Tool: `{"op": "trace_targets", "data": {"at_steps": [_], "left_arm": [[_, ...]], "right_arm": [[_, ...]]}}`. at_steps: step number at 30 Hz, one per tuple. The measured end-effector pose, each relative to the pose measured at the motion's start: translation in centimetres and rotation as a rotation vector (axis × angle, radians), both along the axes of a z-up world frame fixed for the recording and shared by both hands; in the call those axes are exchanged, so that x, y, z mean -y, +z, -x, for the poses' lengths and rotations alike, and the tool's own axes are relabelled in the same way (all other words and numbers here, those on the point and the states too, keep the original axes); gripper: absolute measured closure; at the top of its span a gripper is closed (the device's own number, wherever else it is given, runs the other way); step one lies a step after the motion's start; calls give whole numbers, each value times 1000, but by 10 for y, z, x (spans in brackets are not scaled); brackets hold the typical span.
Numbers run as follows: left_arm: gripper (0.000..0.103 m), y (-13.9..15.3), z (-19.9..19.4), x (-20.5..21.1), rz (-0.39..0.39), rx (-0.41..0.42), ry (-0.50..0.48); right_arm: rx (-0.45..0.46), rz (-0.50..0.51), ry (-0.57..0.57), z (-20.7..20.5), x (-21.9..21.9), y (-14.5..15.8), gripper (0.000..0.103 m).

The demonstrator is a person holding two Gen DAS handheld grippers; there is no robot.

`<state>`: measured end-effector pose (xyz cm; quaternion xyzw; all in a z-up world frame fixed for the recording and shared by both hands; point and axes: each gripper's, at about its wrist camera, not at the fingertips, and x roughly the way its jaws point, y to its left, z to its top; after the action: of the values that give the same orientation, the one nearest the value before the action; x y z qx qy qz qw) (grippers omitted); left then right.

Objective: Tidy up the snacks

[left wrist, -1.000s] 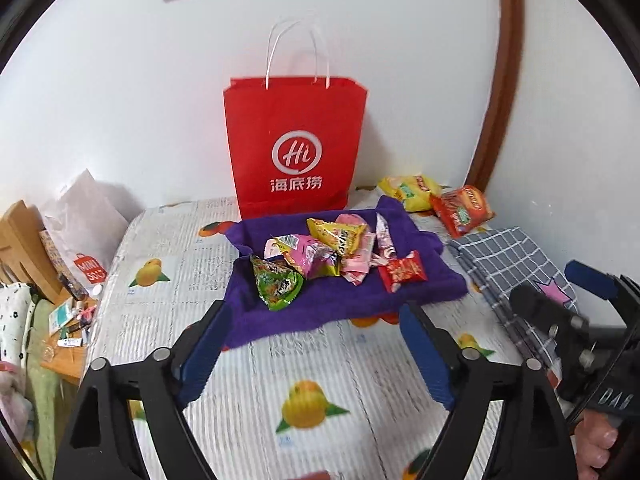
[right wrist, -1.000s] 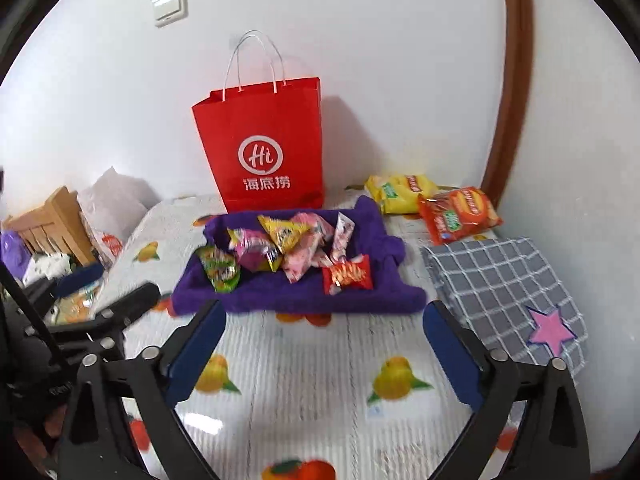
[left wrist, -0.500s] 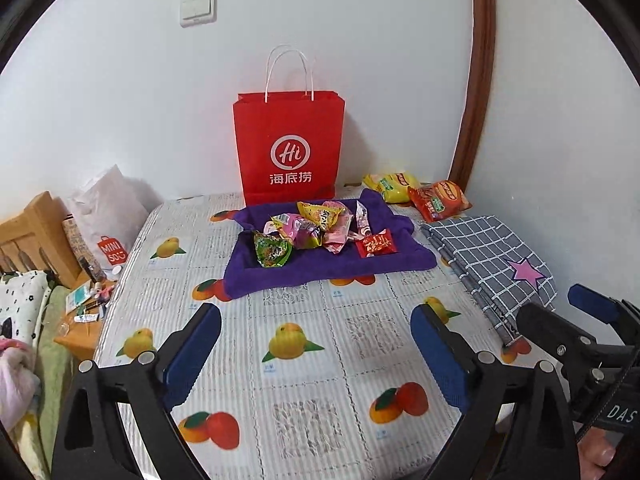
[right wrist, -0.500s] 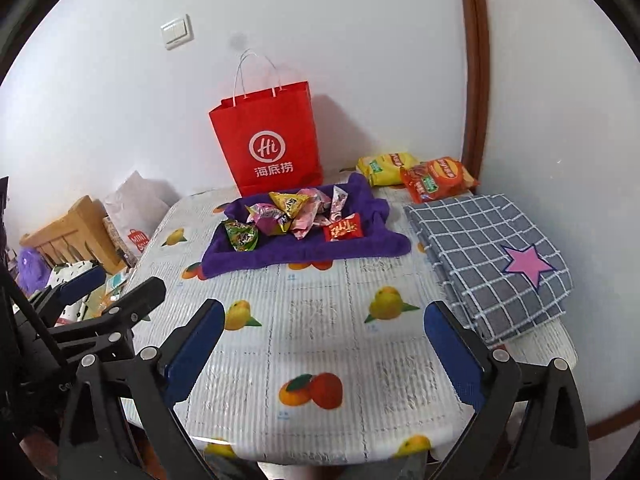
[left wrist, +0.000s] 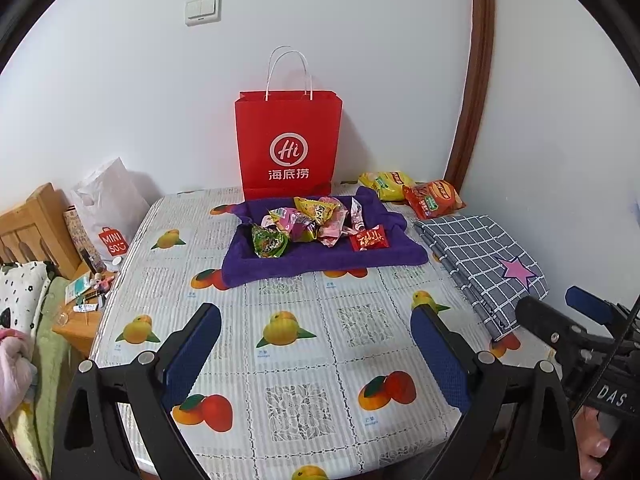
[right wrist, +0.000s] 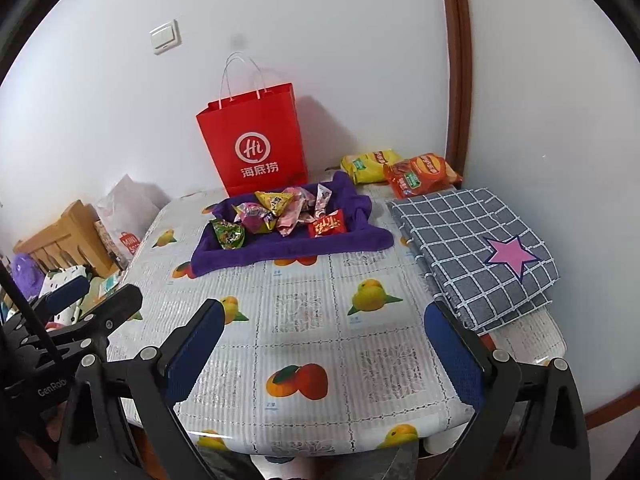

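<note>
Several small snack packets (left wrist: 316,220) (right wrist: 276,216) lie in a heap on a purple towel (left wrist: 320,258) (right wrist: 288,246) at the far middle of the table. A yellow chip bag (left wrist: 386,185) (right wrist: 370,165) and an orange chip bag (left wrist: 434,198) (right wrist: 420,172) lie behind it near the corner. A red paper bag (left wrist: 288,148) (right wrist: 256,148) stands upright against the wall. My left gripper (left wrist: 316,354) and right gripper (right wrist: 326,354) are both open and empty, held over the table's near edge, far from the snacks.
A folded grey checked cloth with a pink star (left wrist: 488,264) (right wrist: 480,248) lies on the table's right side. The fruit-print tablecloth (left wrist: 304,328) covers the table. A white Miniso bag (left wrist: 108,208) and wooden furniture (left wrist: 32,224) stand left of the table.
Both grippers have pulled back from the towel toward the table's near edge, so the snacks look smaller and farther. Both stay open and empty.
</note>
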<state>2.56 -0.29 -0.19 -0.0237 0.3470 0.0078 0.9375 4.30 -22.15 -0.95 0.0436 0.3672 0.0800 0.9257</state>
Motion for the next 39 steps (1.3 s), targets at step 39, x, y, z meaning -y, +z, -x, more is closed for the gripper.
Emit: {"op": "trace_targets", "data": {"at_steps": [39], "left_arm": [[7, 1, 3, -4, 11, 21, -6]], "right_arm": [[0, 13, -8, 5, -4, -4, 4]]}}
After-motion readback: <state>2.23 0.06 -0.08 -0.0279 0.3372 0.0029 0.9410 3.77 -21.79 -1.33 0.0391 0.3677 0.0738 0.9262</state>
